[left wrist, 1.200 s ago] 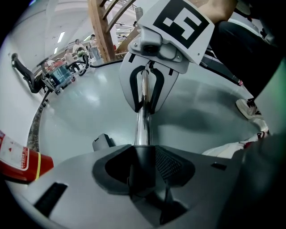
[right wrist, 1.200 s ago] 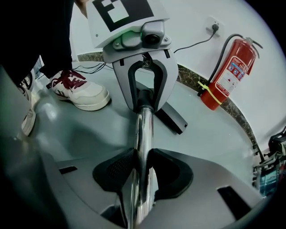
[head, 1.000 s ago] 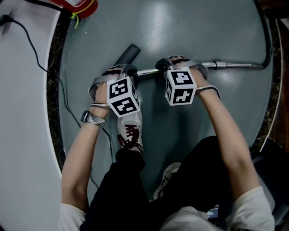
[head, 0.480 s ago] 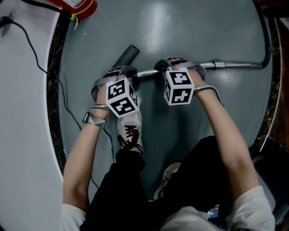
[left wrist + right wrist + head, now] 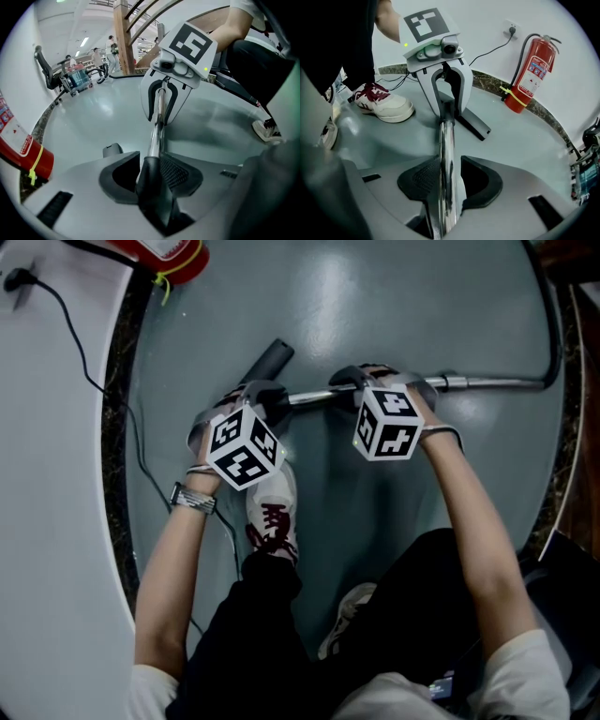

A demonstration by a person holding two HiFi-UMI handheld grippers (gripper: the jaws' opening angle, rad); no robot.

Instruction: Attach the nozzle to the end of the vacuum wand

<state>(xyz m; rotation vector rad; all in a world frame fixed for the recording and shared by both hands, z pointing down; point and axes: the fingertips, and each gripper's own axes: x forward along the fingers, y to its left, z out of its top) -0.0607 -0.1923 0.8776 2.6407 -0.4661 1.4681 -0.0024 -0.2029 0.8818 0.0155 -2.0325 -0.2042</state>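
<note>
Head view: chrome metal vacuum wand [image 5: 487,382] seen running across upper half of frame, from R edge toward centre, above grey glossy floor [image 5: 375,296]. Black plastic tapered nozzle [image 5: 270,358] found at wand's L end, angled toward upper L. Whether joint is fully seated can't be told.

L gripper [image 5: 265,395], centre-L of frame: jaws have just been closing. In L gripper view the nozzle's dark collar is pinched betw. the pads at bottom centre. Wand runs up-frame from it into the other gripper.

R gripper [image 5: 359,382], just R of centre: jaws clamped on wand shaft, which is seen betw. pads in R gripper view. Both grippers are set near each other along wand, not touching.

White sneaker w/ red laces [image 5: 270,507] noted just below L gripper. Red fire extinguisher [image 5: 532,70] stood upright at wall, upper R of R gripper view. Thin black cable [image 5: 84,371] trailed down L side of head view.
</note>
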